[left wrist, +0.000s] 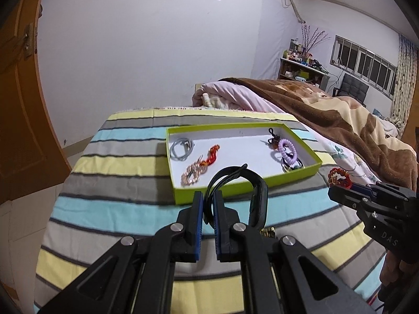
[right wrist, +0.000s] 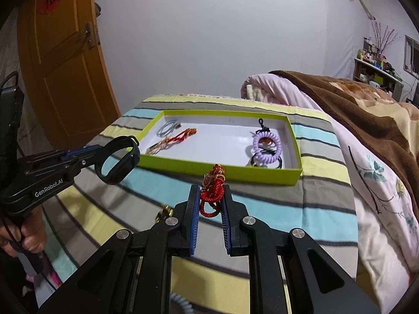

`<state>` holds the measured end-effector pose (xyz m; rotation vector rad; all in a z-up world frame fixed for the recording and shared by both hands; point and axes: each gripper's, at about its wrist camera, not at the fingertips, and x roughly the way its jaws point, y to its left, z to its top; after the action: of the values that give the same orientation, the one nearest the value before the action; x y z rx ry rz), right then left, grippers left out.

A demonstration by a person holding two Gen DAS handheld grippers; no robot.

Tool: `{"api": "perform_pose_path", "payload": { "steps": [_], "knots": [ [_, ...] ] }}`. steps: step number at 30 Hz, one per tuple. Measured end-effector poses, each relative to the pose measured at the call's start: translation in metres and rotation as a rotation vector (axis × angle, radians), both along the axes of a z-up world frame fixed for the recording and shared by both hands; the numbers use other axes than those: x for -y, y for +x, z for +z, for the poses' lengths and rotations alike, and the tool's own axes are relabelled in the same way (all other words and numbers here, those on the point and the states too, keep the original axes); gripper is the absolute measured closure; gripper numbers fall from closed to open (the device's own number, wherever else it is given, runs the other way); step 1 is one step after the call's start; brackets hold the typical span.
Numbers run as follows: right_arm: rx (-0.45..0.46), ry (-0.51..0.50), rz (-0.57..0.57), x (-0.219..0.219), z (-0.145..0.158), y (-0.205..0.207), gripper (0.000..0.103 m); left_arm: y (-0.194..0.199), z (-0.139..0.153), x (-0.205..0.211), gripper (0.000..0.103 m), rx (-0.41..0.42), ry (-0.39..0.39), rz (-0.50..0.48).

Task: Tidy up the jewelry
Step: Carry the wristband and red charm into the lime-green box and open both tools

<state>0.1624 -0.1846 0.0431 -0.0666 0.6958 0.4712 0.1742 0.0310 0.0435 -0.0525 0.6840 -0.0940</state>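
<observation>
Two tools loaded above the striped bed: left tool (left wrist: 208,198) pinches a black wristband (left wrist: 251,193), right tool (right wrist: 211,196) clamps a red cord bracelet (right wrist: 211,191), seemingly shallowly; either may slip short of the green tray (right wrist: 220,174).

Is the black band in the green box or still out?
Out. The black band hangs clamped in the left tool, raised over the striped cloth, short of the green box.

gold trinket (right wrist: 164,214) blurred, half hidden
</observation>
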Motion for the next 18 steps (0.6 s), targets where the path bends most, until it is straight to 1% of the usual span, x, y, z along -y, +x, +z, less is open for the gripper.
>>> {"api": "perform_pose_path", "payload": {
  "steps": [3, 9, 15, 18],
  "knots": [
    [0.0, 0.0, -0.002, 0.0, 0.002, 0.013, 0.087, 0.01, 0.001, 0.001, 0.095, 0.009, 0.008, -0.002],
    [0.011, -0.016, 0.006, -0.008, 0.002, 0.037, 0.087, 0.034, -0.002, 0.004, 0.095, 0.001, 0.016, -0.005],
    [-0.009, -0.023, 0.005, -0.014, -0.003, 0.07, 0.087, 0.06, -0.007, 0.009, 0.095, -0.014, 0.036, -0.018],
    [-0.026, -0.03, 0.005, -0.016, -0.008, 0.085, 0.087, 0.073, -0.012, 0.008, 0.095, -0.031, 0.032, -0.017]
  ]
}}
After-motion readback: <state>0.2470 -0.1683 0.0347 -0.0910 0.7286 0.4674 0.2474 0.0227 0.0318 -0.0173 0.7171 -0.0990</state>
